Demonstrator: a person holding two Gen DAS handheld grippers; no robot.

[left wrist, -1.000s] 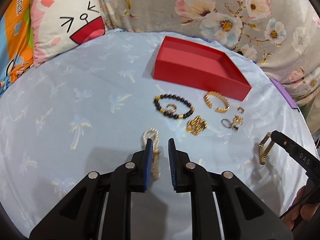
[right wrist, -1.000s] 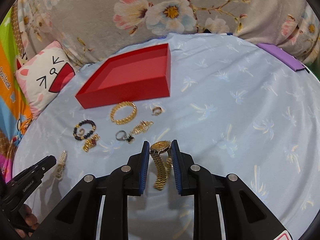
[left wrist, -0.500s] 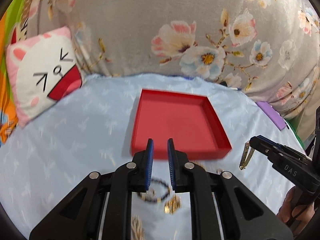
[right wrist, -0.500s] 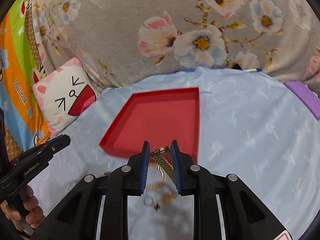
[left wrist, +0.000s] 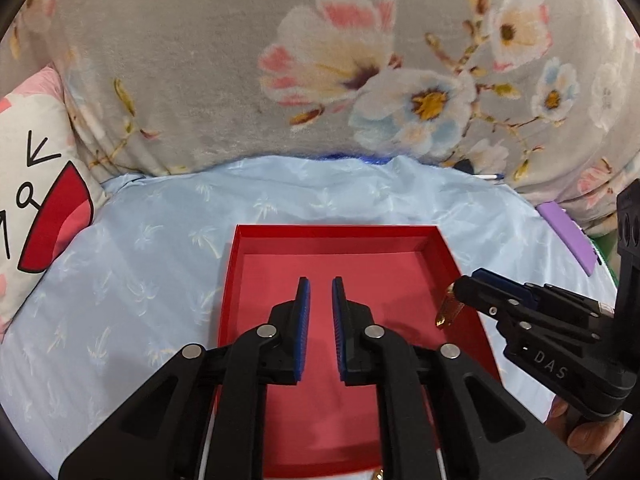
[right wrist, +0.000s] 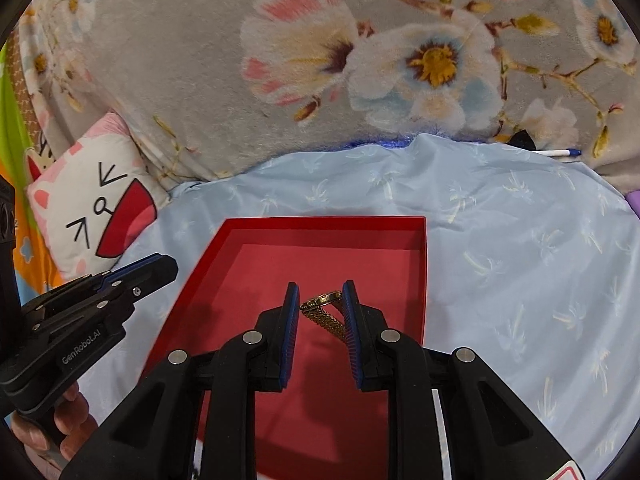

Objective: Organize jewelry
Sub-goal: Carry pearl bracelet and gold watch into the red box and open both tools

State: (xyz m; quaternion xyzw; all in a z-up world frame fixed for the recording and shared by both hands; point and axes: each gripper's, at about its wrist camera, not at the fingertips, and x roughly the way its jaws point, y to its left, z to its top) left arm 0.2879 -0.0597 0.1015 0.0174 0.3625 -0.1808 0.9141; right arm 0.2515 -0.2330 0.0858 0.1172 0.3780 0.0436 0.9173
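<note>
A shallow red tray (left wrist: 332, 230) lies on the light blue cloth, its floor bare. My left gripper (left wrist: 319, 288) hovers over the tray's middle. Its jaws are closing, with a narrow gap left and nothing between the blue pads. My right gripper (right wrist: 320, 300) is shut on a gold watch (right wrist: 324, 312), whose mesh band hangs down over the tray (right wrist: 320, 222). From the left wrist view the right gripper (left wrist: 460, 292) reaches in over the tray's right side with the gold watch band (left wrist: 448, 312) dangling from its tip. The left gripper (right wrist: 164, 268) shows at the tray's left edge.
A grey floral blanket (left wrist: 320, 80) rises behind the cloth. A cat-face pillow (right wrist: 96, 208) leans at the left, a purple object (left wrist: 568, 236) lies at the right and a pen (right wrist: 556, 153) at the back. A gold bit (left wrist: 378, 474) peeks out at the tray's near edge.
Both grippers have moved forward and up from the loose jewelry to over the red tray. The right one carried the gold watch along. The pearl bracelet stayed behind, out of view.
</note>
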